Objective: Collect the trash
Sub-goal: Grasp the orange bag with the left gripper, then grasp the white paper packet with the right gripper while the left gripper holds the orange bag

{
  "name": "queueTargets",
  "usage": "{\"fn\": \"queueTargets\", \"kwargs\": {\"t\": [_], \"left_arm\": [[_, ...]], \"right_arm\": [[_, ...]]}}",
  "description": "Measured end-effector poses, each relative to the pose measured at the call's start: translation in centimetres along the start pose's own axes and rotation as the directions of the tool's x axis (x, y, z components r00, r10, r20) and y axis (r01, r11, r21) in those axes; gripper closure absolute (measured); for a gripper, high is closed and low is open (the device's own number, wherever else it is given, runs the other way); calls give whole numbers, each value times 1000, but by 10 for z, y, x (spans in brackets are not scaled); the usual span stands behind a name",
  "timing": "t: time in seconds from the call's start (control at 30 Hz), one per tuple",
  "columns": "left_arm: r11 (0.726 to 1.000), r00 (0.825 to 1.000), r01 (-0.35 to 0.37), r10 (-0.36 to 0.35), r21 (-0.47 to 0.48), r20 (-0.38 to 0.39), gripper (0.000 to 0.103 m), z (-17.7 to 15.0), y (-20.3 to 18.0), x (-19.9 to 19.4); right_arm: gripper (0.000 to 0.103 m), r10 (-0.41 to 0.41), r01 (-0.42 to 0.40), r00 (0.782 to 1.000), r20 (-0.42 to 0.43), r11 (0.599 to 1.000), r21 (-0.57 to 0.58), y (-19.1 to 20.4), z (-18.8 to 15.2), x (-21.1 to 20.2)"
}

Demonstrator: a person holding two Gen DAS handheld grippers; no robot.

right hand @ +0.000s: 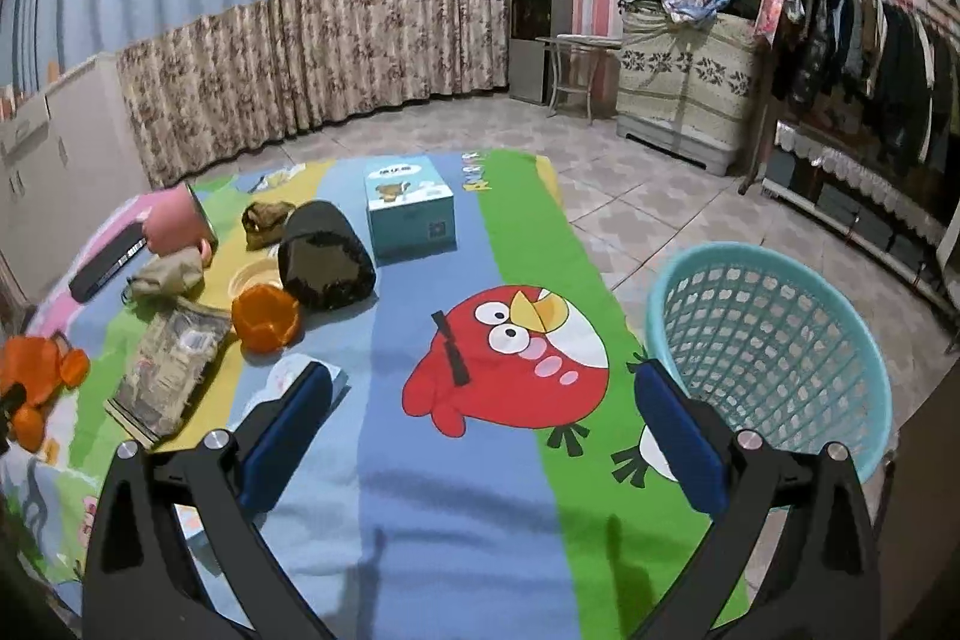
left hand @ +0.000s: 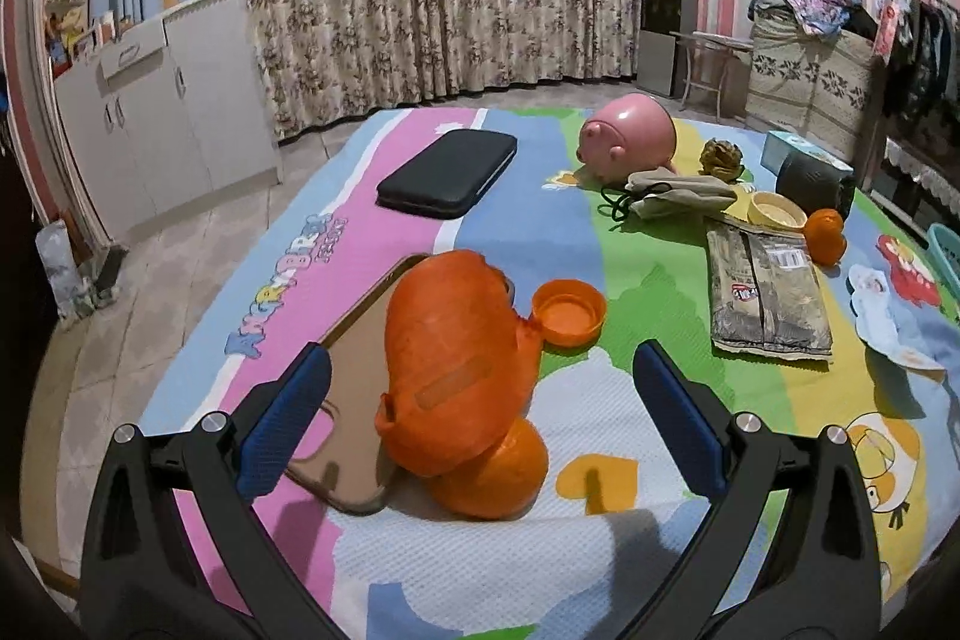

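Observation:
My left gripper is open, its jaws on either side of an orange peel piece leaning on an orange, not touching. A round peel cap lies behind. A crumpled snack wrapper and another orange peel lie further right. My right gripper is open and empty above the cartoon sheet. The teal mesh basket stands on the floor just right of it. The wrapper and peel lie at its left.
A pink piggy bank, black case, brown board, grey cloth, yellow bowl and crumpled paper lie on the sheet. A tissue box and dark pouch sit further back. White cabinets stand left.

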State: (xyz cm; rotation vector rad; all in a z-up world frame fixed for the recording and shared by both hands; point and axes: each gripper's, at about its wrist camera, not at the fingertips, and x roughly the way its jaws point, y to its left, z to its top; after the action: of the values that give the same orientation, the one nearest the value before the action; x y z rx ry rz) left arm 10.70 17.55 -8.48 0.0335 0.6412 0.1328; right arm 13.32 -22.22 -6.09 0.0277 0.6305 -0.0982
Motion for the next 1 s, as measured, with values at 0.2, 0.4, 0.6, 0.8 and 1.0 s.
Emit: {"fn": "queueTargets", "kwargs": {"t": [0.2, 0.4, 0.6, 0.8, 1.0], "left_arm": [[999, 999, 30, -31, -36, -43, 19, 5, 9, 12], [995, 992, 80, -85, -50, -95, 75, 7, 14, 20], [995, 994, 91, -93, -38, -56, 86, 14, 16, 5], [994, 994, 105, -105, -28, 2, 88, 31, 16, -12], [991, 991, 129, -127, -26, 43, 89, 41, 12, -22]], "right_arm": [[4, 62, -62, 998, -25, 998, 12, 10, -1, 1], [4, 90, -92, 995, -45, 994, -53, 33, -6, -1], [4, 97, -102, 993, -70, 993, -66, 39, -9, 1], [4, 117, -123, 988, -99, 990, -62, 44, -11, 3], [4, 162, -177, 976, -143, 980, -95, 81, -19, 5]]}}
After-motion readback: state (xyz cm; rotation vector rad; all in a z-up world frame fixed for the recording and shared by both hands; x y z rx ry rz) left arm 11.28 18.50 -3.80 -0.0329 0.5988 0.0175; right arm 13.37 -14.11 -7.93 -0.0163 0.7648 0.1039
